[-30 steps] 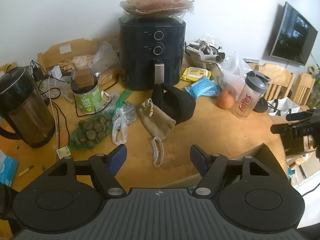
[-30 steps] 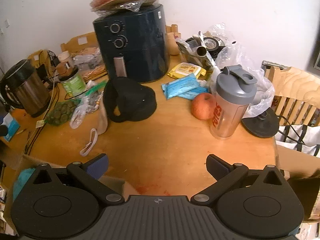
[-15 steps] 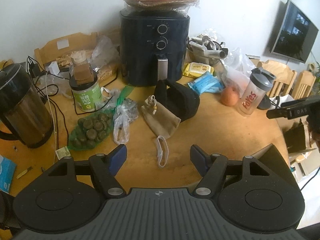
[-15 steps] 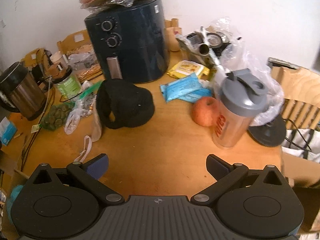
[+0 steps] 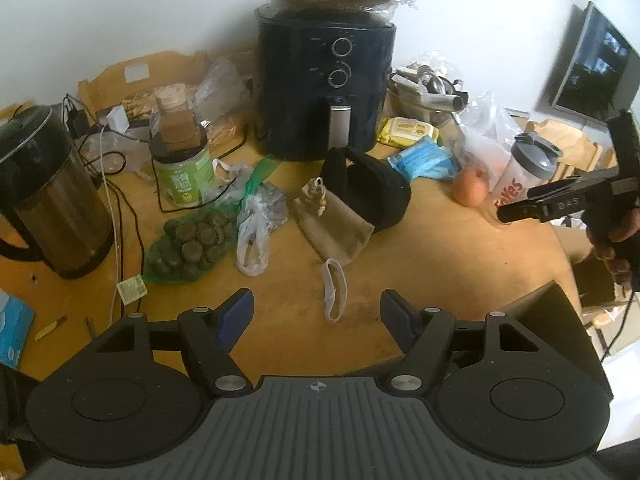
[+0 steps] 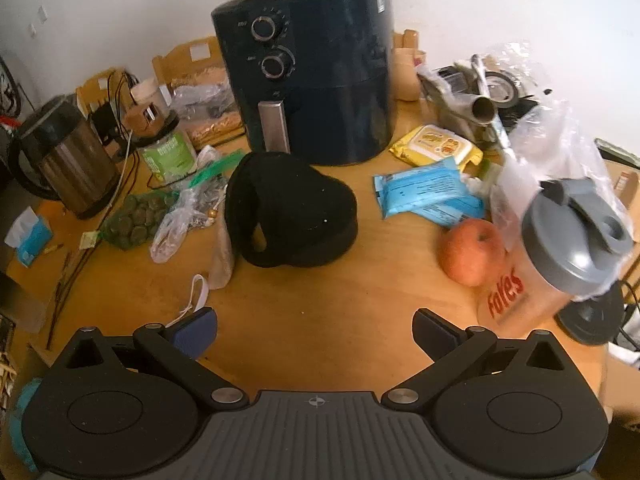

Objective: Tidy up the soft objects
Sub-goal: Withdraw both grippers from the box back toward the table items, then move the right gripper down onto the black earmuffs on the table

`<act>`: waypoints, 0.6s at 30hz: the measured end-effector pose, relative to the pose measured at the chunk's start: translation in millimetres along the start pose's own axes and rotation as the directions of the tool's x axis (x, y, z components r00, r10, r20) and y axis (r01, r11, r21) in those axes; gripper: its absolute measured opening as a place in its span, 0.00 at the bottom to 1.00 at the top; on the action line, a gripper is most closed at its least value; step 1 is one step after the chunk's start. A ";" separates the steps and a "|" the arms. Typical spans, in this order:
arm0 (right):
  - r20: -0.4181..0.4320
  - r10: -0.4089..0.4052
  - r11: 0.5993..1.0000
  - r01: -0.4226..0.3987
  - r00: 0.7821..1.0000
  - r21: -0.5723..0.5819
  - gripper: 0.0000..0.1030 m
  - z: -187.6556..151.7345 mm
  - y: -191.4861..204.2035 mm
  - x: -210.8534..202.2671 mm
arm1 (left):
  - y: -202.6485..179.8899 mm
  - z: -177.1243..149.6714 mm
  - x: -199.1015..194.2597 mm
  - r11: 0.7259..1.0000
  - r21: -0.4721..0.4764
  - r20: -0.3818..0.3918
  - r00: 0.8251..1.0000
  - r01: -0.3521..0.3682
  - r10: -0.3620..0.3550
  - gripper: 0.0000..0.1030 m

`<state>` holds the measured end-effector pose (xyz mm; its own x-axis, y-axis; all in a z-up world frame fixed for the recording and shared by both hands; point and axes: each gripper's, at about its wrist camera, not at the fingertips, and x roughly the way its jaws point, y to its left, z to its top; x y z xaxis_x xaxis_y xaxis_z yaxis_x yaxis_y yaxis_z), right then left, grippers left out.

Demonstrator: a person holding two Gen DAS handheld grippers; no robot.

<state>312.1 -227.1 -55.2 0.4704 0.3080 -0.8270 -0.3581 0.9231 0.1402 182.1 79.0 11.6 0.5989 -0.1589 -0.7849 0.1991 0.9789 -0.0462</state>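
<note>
Left wrist view: the left gripper (image 5: 316,306) is held above the round wooden table (image 5: 440,264), fingers spread, nothing between them. A white elastic fabric loop (image 5: 334,294) lies just ahead of the gap. Beyond it, a tan drawstring cloth pouch (image 5: 334,226) touches a black soft fabric bag (image 5: 366,186), which sits before the dark blue air fryer (image 5: 324,92).

Right wrist view: the right gripper (image 6: 316,334) is seen with fingers spread and empty. The black soft fabric bag lies ahead, centre-left; a red apple (image 6: 472,252) is beside a grey-lidded shaker bottle (image 6: 560,256).

My matte-black plastic left gripper (image 5: 316,314) and right gripper (image 6: 314,334) have blue-padded fingers (image 5: 236,314), silver pivot screws, ribbed grey bases.
</note>
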 end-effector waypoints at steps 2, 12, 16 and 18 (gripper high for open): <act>-0.015 -0.004 1.000 0.003 1.000 -0.026 1.00 4.8 5.2 10.0 | 2.4 -2.2 0.2 1.000 -0.010 -0.004 1.000 -0.004 0.004 0.67; -0.084 0.069 0.991 -0.078 0.994 -0.112 1.00 24.0 24.5 54.8 | 15.8 -14.8 -5.2 0.998 -0.062 -0.020 0.999 -0.033 0.032 0.67; -0.120 0.093 0.985 -0.109 0.988 -0.133 1.00 30.5 27.9 77.7 | 22.6 -18.9 -8.7 0.995 -0.087 -0.026 0.999 -0.049 0.047 0.67; -0.138 0.105 0.983 -0.125 0.985 -0.138 0.99 33.3 29.1 89.5 | 25.9 -21.8 -10.8 0.994 -0.097 -0.027 0.998 -0.056 0.053 0.67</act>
<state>370.7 -165.1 -107.0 0.3142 0.3690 -0.8747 -0.5218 0.8368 0.1655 163.9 108.9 5.4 0.5874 -0.1029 -0.8027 0.0894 0.9941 -0.0621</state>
